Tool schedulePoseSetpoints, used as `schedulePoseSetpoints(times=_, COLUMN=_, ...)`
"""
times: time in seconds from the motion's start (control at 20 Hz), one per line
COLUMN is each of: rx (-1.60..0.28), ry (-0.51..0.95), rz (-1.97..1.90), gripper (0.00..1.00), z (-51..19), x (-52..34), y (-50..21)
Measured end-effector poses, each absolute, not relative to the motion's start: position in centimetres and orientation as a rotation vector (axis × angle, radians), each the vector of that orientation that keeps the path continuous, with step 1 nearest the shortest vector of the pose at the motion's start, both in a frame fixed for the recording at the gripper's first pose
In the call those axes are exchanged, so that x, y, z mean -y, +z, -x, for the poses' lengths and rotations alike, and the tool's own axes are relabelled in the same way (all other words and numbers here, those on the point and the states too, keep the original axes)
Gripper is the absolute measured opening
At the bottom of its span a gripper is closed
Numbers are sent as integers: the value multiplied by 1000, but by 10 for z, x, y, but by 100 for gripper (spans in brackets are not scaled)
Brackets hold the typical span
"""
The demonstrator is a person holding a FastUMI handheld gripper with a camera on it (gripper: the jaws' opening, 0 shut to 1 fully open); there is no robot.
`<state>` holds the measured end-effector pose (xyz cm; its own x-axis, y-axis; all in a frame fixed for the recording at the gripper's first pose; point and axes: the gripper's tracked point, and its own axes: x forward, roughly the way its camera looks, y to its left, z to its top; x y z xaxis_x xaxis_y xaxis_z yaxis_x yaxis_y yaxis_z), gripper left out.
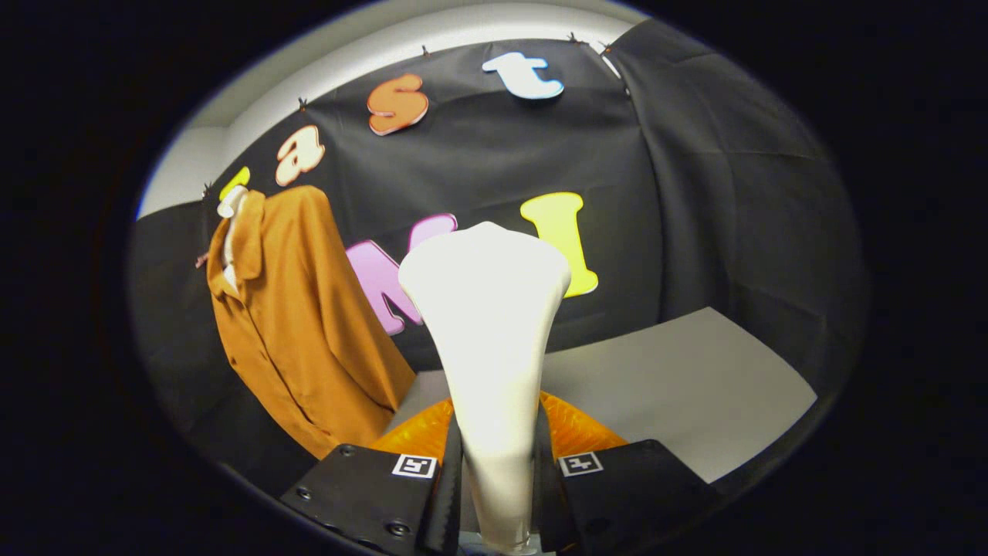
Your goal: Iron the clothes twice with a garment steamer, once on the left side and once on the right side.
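Note:
A white garment steamer [488, 332] stands up between my two fingers, its narrow handle pinched by both pads and its wide head flaring upward. My gripper [498, 479] is shut on that handle. An orange-brown shirt [297, 324] hangs on a white hanger [231, 202] against the black cloth wall, off to the left of the steamer and beyond the fingers. The steamer's head is apart from the shirt, with a gap between them. An orange translucent part [575, 432] shows behind the steamer's handle, just above the fingers.
A grey tabletop [687, 386] spreads ahead and to the right of the fingers, bounded by the black cloth wall [733, 232] behind and on the right. A pale ceiling strip [432, 31] runs above the cloth.

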<state>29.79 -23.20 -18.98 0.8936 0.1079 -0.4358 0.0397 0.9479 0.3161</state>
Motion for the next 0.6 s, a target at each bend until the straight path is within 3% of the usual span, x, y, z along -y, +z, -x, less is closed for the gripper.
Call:
schedulePoseSetpoints(times=0.35, rx=-238, ry=-41, rz=-265, gripper=43, z=-241, x=144, y=-108)
schedulePoseSetpoints(times=0.6, rx=-147, ry=-85, rz=-179, gripper=42, z=-240, x=65, y=-87)
